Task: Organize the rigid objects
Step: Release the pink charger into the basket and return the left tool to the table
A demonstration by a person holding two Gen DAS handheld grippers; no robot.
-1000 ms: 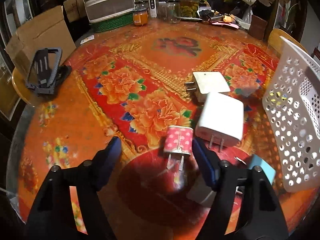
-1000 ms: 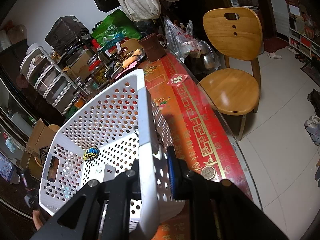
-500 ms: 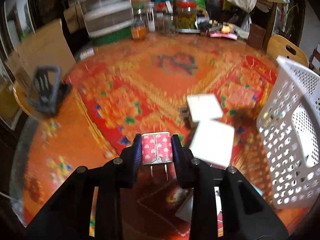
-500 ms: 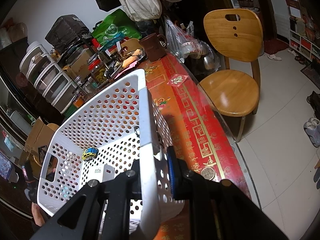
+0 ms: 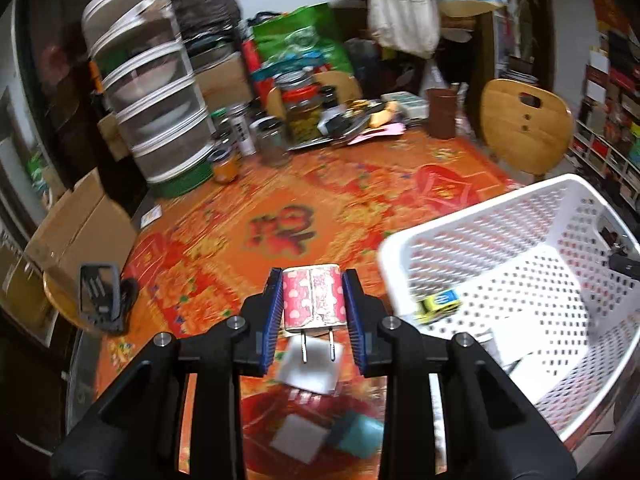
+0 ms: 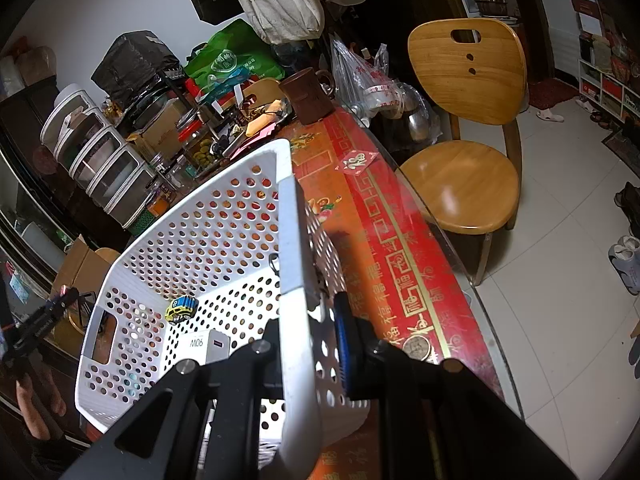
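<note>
My left gripper is shut on a pink dotted plug charger, its prongs pointing toward the camera, lifted above the red floral table. Two white chargers lie blurred on the table below it. To the right stands the white perforated basket, holding a small yellow toy car. My right gripper is shut on the basket's rim, tilting the basket; inside lie the toy car and a white charger.
A black phone stand sits at the table's left edge beside a cardboard box. Jars, stacked containers and clutter line the far side. A wooden chair stands past the table's right edge.
The left gripper closed on the pink charger and lifted it up off the table, swinging toward the basket. The right gripper and basket stayed put.
</note>
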